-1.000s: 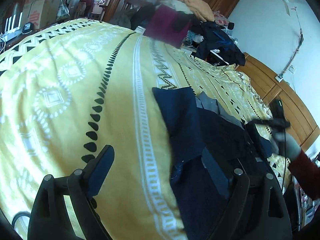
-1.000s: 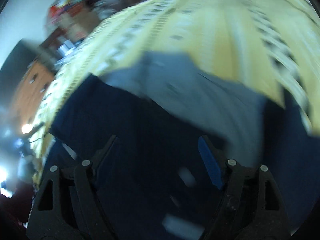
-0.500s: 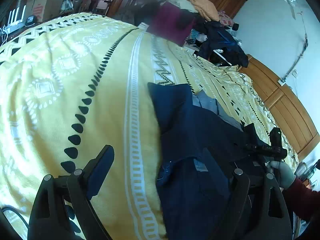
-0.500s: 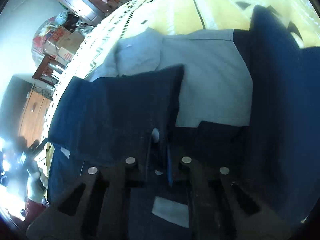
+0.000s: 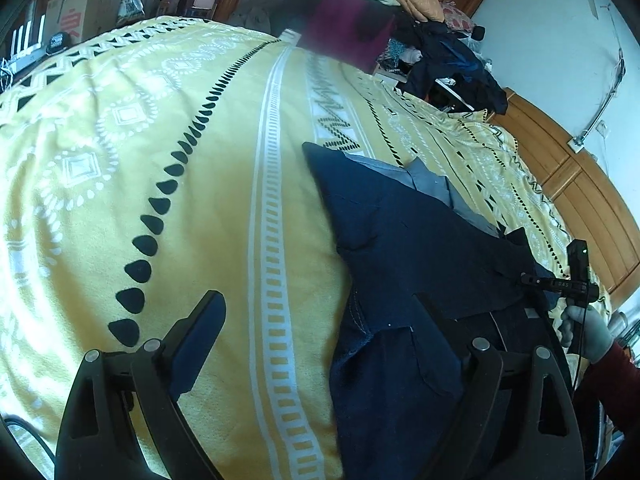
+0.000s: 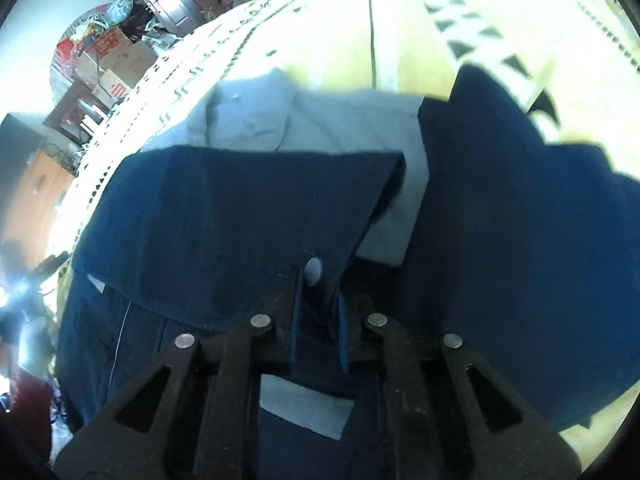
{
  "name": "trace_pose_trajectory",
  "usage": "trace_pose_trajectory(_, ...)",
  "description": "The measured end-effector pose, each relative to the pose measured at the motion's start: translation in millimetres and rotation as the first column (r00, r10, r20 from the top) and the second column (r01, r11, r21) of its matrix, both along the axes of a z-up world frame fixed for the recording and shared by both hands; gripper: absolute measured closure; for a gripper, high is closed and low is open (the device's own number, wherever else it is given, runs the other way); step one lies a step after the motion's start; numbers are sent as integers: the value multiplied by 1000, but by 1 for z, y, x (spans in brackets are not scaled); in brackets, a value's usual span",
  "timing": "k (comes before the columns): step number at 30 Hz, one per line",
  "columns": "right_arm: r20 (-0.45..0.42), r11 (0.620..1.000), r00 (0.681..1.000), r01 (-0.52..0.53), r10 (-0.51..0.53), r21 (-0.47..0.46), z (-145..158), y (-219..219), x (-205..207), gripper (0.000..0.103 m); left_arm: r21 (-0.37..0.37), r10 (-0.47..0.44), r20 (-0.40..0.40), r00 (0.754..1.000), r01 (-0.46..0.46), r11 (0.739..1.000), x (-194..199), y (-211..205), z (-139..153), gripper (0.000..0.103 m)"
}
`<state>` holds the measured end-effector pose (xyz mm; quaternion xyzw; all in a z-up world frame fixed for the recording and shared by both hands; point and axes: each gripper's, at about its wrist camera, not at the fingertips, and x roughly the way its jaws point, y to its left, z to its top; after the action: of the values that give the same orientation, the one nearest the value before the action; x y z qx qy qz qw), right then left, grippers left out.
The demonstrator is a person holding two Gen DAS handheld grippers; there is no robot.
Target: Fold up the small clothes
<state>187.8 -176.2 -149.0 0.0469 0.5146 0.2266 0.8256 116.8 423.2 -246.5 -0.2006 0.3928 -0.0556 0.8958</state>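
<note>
On the yellow patterned bedspread [image 5: 224,184] lies the dark navy garment [image 5: 404,240], its pale lining [image 6: 352,132] showing, while the right gripper [image 6: 318,304] has its 2 fingers pinched together on a folded navy flap and the left gripper [image 5: 320,328] hangs spread apart, holding nothing.

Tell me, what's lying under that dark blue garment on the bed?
A pale grey-blue cloth peeks from under the dark blue garment, all on the yellow patterned bedspread. How far that cloth runs underneath is covered.
</note>
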Motion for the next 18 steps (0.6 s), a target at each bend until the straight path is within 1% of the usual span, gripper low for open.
trace_pose_trajectory(1,30,999,999,18,-17,-27,8,0,-3,75,4,-9,2,1000,9,1000,1,-2,2,9)
trace_pose_trajectory(3,111,997,993,50,-43,-62,27,1,-13,66,32,-36,1,999,36,999,4,-10,7,9)
trace_pose_trajectory(4,163,996,985,64,-53,-64,41,3,-21,66,58,-48,-7,999,48,997,5,-15,9,9)
trace_pose_trajectory(5,195,996,979,67,-55,-55,49,5,-27,65,85,-70,-23,997,72,994,7,-21,10,9)
trace_pose_trajectory(6,231,998,972,55,-47,-25,59,13,-36,65,117,-90,-45,995,95,989,9,-27,10,9)
trace_pose_trajectory(7,246,1000,969,8,-10,10,64,28,-42,65,152,-101,-64,993,110,982,10,-33,9,9)
trace_pose_trajectory(8,248,999,968,-40,33,22,66,43,-43,65,177,-114,-85,990,128,976,11,-39,7,9)
trace_pose_trajectory(10,253,982,953,-184,169,40,67,91,-47,65,207,-123,-119,985,146,967,14,-47,1,9)
trace_pose_trajectory(12,242,951,936,-290,257,112,66,129,-44,65,247,-102,-148,984,137,959,22,-51,-5,9)
trace_pose_trajectory(14,231,902,909,-390,347,183,64,170,-40,65,287,-70,-164,984,115,951,28,-52,-11,9)
trace_pose_trajectory(15,225,863,887,-450,403,230,61,196,-37,65,309,-37,-182,983,93,946,30,-49,-17,9)
trace_pose_trajectory(16,208,824,865,-499,457,268,55,222,-32,65,301,-17,-187,982,74,951,30,-46,-21,9)
trace_pose_trajectory(17,196,804,849,-528,491,274,49,240,-31,66,291,-1,-180,984,54,955,28,-42,-22,9)
trace_pose_trajectory(18,170,775,821,-571,546,270,38,268,-27,69,279,18,-173,985,31,960,25,-36,-24,9)
